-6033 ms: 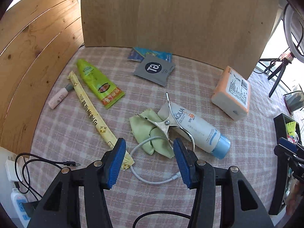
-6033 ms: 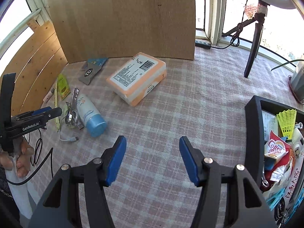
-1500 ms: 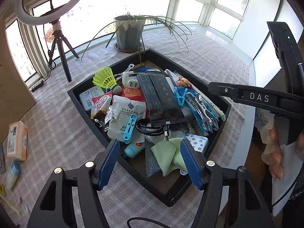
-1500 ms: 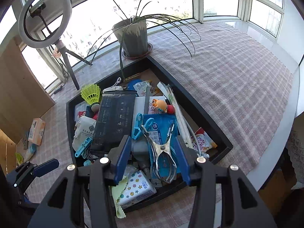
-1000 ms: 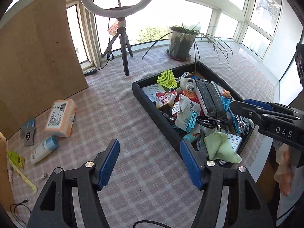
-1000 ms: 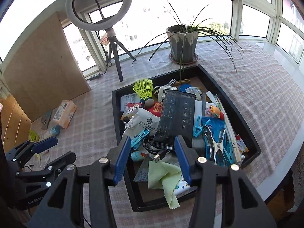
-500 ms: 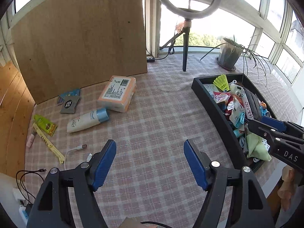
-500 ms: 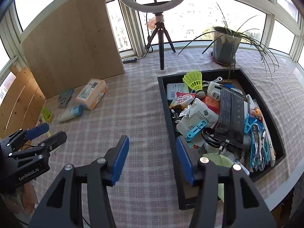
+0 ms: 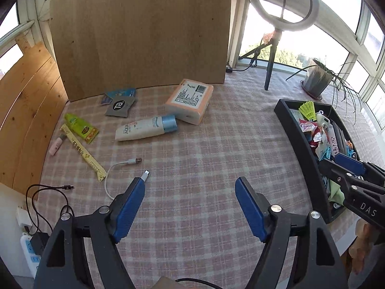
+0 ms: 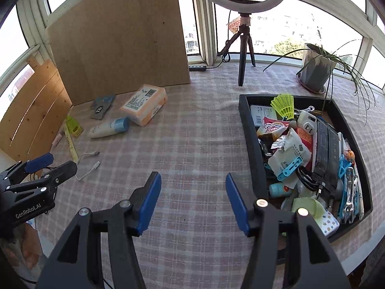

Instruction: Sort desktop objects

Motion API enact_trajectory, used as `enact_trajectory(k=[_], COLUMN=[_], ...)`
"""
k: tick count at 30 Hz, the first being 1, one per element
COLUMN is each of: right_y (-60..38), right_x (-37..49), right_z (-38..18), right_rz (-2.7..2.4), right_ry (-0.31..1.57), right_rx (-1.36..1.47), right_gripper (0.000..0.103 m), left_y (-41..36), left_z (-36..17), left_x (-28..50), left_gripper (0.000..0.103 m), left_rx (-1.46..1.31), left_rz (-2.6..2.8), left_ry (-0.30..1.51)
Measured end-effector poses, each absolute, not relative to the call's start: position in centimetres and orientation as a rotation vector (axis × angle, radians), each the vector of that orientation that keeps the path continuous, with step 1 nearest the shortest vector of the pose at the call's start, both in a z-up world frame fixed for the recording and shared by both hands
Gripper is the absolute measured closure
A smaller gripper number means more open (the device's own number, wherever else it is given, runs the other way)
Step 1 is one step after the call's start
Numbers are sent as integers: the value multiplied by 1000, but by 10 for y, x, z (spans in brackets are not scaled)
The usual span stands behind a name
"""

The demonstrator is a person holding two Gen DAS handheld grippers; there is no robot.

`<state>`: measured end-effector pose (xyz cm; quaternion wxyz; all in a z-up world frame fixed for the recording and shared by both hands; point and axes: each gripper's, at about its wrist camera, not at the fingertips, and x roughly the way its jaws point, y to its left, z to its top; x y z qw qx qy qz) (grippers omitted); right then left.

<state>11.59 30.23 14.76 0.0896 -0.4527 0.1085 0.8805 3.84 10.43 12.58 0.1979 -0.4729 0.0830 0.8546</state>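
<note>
Left wrist view is telling me I am swinging away from the black tray and back over the checked cloth, where a second ago the tray filled my view. My left gripper is hanging with its jaws spread and nothing between them. My right gripper is also carrying nothing, and its jaws have just been opening wider over bare cloth. The green cloth and the metal clip that were lying out on the table six seconds ago are now sitting in the tray, so I am judging that delivery finished and both hands are free for another pick. What is waiting is lying at the far left: the white cable nearest my left jaws, the sunscreen tube, the orange-edged pack just beside its cap, the grey sachet, the green sachet, the yellow chopstick sleeve and a small pink tube. I am reckoning the cable is the likeliest next target.
</note>
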Motion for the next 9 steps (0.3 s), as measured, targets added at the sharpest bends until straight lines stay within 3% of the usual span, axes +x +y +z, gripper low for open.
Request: enact_trajectory(k=[9], right_y=[294], right_x=[113], right_z=[138], right_rz=[2619], right_ry=[311], right_rx=[-1389], right_gripper=[48], left_y=[91], left_z=[119], left_x=[40], left_gripper=[25], left_rx=[-1330], left_rz=[2419], left_ry=[227])
